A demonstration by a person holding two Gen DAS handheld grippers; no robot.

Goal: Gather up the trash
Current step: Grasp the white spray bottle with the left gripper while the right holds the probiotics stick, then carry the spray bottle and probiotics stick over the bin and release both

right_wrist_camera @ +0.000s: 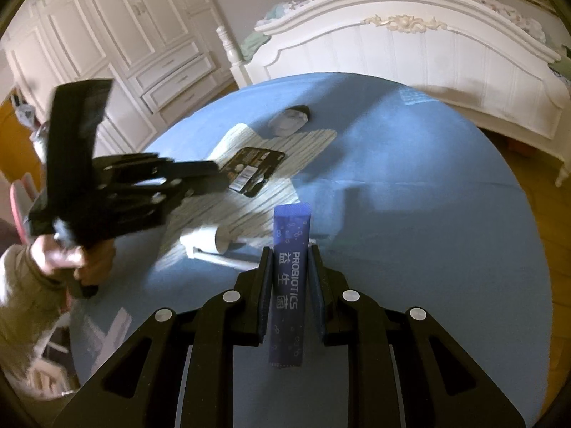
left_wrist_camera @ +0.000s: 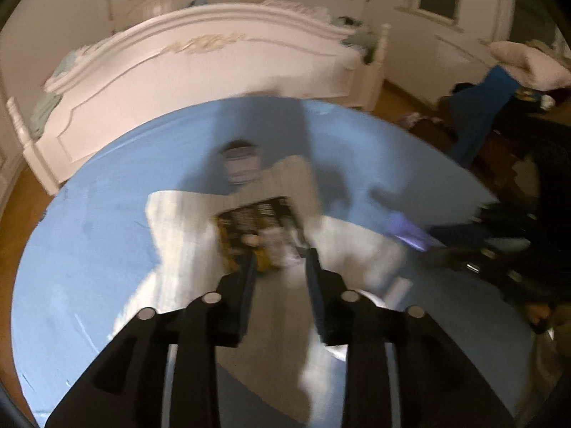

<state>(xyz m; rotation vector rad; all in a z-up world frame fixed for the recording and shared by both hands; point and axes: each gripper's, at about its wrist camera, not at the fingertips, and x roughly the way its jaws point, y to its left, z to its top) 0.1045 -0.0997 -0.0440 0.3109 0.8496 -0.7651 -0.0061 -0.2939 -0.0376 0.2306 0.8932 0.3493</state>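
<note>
Sachet, blue and marked PROBIOTICS, sits pinched between the right tongs, lifted clear above the blue surface. Its long axis runs along the fingers, the far end poking out past the tips and the near end hanging back toward the camera.

The left tongs reach over the pale striped cloth and seem to grip the edge of a black card with a barcode. The left wrist view is blurred, and there the pads stand partly apart around the card, so I cannot tell whether they truly press on it. The card lies flat or nearly so, its long axis pointing away from the left tongs toward the far side of the surface.

Judged from this, the step in hand is picking up litter, one piece per hand. Next calls for a firm hold on the card, then carrying both pieces to a bin, which is not in view. A paper roll and a small jar remain on the surface.
</note>
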